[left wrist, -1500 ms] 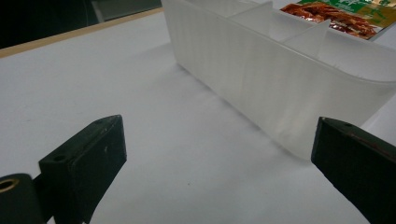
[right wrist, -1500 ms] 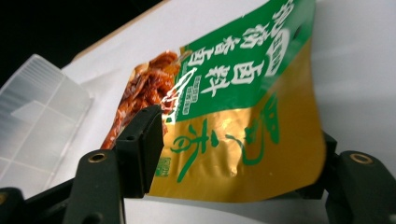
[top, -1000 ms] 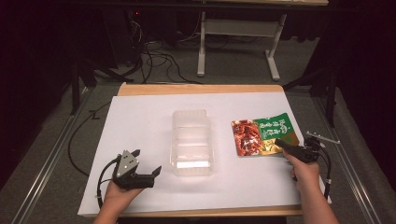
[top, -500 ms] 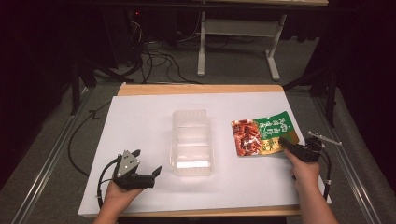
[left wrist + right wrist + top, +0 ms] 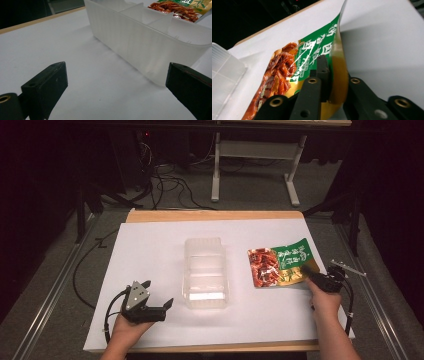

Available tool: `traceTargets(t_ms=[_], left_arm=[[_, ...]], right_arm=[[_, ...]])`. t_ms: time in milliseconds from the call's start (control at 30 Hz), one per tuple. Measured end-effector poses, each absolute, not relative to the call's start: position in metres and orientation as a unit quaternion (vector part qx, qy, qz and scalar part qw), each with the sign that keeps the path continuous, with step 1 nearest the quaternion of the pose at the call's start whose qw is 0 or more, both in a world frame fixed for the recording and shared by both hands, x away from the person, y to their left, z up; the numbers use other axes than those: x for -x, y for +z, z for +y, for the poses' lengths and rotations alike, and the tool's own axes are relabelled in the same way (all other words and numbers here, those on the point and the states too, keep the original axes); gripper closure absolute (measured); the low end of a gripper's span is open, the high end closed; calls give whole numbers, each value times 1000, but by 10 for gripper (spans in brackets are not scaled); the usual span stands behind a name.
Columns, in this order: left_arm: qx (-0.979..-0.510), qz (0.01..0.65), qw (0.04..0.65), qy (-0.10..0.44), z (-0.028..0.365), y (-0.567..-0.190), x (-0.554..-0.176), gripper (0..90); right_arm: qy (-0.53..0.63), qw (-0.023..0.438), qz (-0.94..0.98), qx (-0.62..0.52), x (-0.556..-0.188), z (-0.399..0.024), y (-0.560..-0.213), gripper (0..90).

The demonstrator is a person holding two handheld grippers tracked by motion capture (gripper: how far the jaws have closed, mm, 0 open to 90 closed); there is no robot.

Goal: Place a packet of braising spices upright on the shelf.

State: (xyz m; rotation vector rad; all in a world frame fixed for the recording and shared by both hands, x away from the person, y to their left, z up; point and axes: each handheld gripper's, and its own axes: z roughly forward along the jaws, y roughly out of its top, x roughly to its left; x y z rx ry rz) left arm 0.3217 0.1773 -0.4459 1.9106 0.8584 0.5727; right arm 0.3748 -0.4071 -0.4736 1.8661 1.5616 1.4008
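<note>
The right gripper (image 5: 332, 82) has just been closing, and its jaws now clamp the near edge of the glossy green-and-red snack pouch (image 5: 294, 65). It's a thin grip on slick foil, so a quick lift could let the pouch slide out or flop. The left gripper (image 5: 115, 87) rests with jaws apart, the clear ribbed plastic tray (image 5: 140, 42) just beyond them.

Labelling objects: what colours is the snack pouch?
Glossy foil snack pouch: green, red-brown and gold; clearest in the right gripper view.
</note>
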Motion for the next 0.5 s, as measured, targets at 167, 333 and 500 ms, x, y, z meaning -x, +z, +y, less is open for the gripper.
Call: traceTargets(t_ms=[167, 333, 500], left_arm=[[-778, 351, 466, 233, 177, -446, -322, 45], [-780, 350, 464, 234, 177, -446, -322, 46], [-778, 350, 466, 235, 178, -446, -322, 46]], right_arm=[[507, 192, 552, -634, -368, -401, -462, 900], [519, 223, 562, -604, -365, -394, -451, 900], [535, 240, 565, -580, -362, -385, -439, 900]])
